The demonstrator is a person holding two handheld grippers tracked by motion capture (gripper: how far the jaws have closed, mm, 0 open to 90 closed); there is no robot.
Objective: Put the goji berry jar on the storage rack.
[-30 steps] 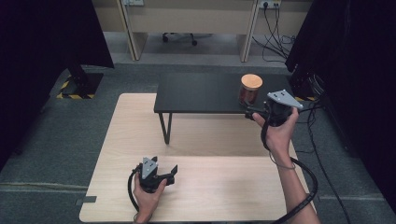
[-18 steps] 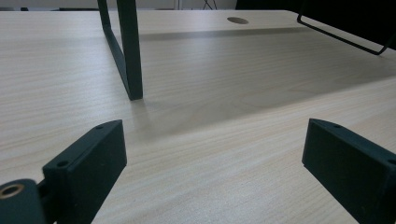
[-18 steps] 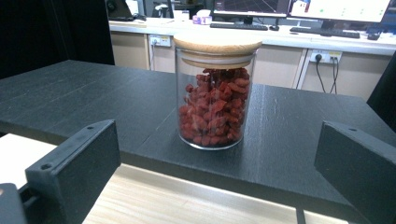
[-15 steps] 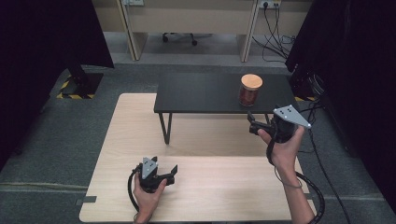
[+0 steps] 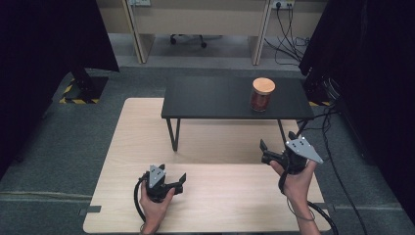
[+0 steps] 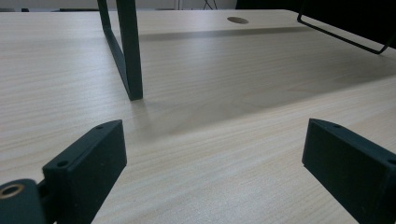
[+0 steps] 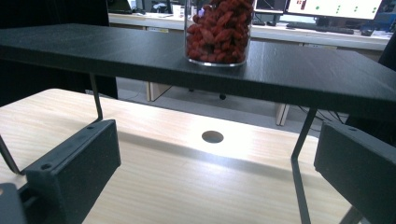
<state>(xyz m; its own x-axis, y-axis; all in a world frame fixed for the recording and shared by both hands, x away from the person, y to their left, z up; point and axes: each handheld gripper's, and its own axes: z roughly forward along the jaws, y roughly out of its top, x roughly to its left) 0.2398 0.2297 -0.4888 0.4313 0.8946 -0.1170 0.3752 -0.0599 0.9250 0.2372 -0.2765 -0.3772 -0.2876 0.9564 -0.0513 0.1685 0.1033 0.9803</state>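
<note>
A glass jar [image 5: 263, 94] of red dried berries with a wooden lid stands at the right end of a low black shelf [image 5: 215, 100]. In the right gripper view the jar [image 7: 219, 32] is ahead and above, on the shelf top [image 7: 116, 51]. My right gripper [image 5: 278, 142] is held just in front of the shelf's right end, below the jar and apart from it. Its jaws [image 7: 217, 158] are open with nothing between them. My left gripper [image 5: 178, 182] rests low over the wooden table [image 5: 225, 205] near the front, open [image 6: 212, 154] and empty.
The black shelf stands on thin metal legs [image 6: 128, 51] on the wooden table, whose top has a cable hole [image 7: 212, 136]. Cables [image 5: 337, 161] trail off the right side. Desks and dark curtains stand beyond on a grey floor.
My right gripper has drawn back from beside the jar, down and toward the front of the table. The jar stays on the shelf. The left gripper has not moved.
</note>
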